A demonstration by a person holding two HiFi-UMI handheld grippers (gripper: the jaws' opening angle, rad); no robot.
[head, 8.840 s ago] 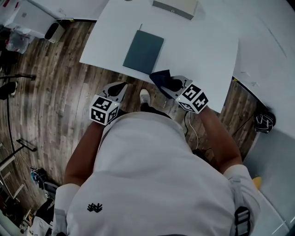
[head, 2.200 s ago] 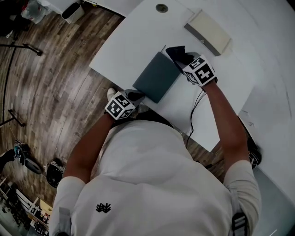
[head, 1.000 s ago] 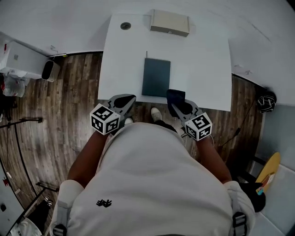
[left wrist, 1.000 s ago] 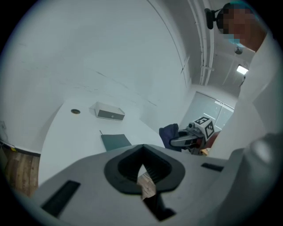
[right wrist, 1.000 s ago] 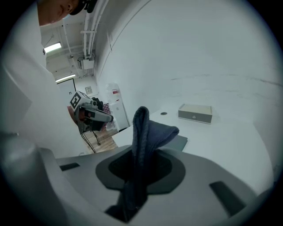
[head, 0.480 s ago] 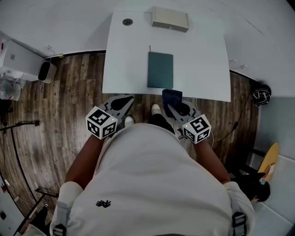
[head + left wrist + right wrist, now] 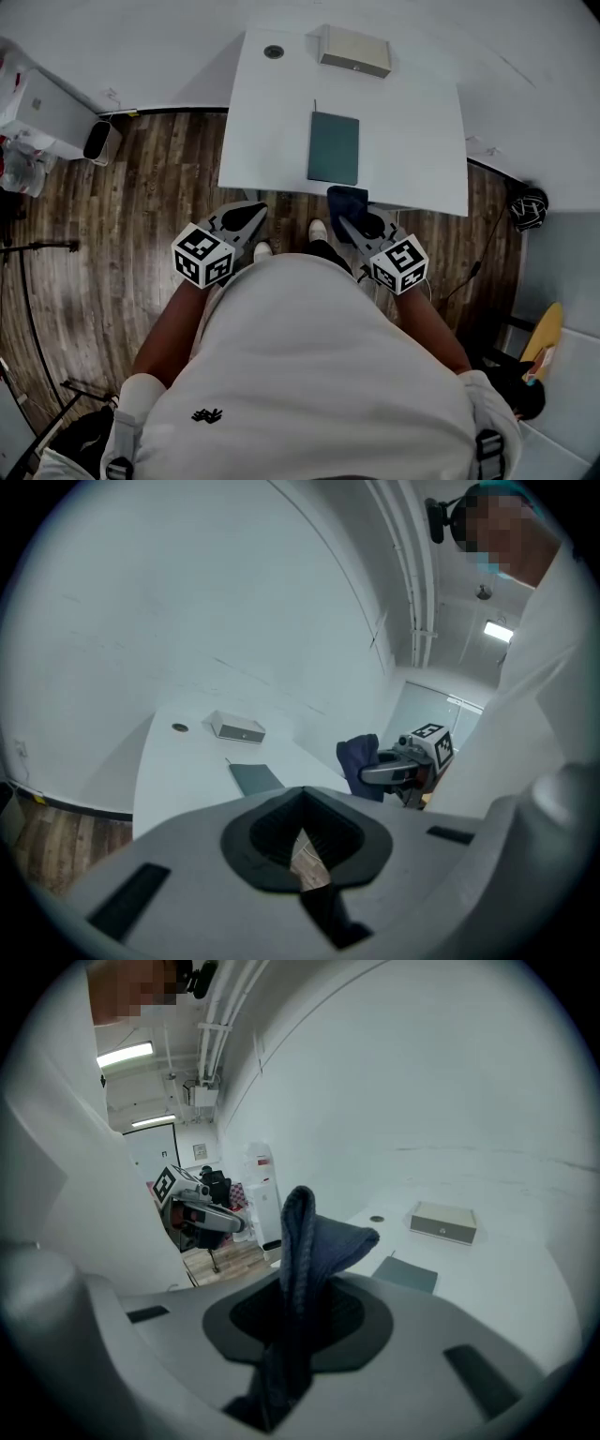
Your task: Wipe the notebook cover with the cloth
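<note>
A dark teal notebook (image 7: 334, 148) lies flat on the white table (image 7: 272, 122), near its front edge; it also shows as the notebook (image 7: 255, 778) and the notebook (image 7: 405, 1274) in the gripper views. My right gripper (image 7: 349, 215) is shut on a dark blue cloth (image 7: 347, 201), held off the table just in front of its edge. The cloth (image 7: 307, 1241) stands up out of the jaws. My left gripper (image 7: 246, 218) is shut and holds nothing, over the wooden floor left of the notebook.
A beige flat box (image 7: 355, 51) rests at the table's far side, and a round grommet (image 7: 274, 52) sits at the far left corner. A white appliance (image 7: 47, 108) stands on the floor at left. Cables and a helmet-like object (image 7: 528, 208) lie right of the table.
About two seconds ago my right gripper held the cloth at the notebook on the table. Both grippers have since drawn back off the table to the person's body. In the last second little has moved.
</note>
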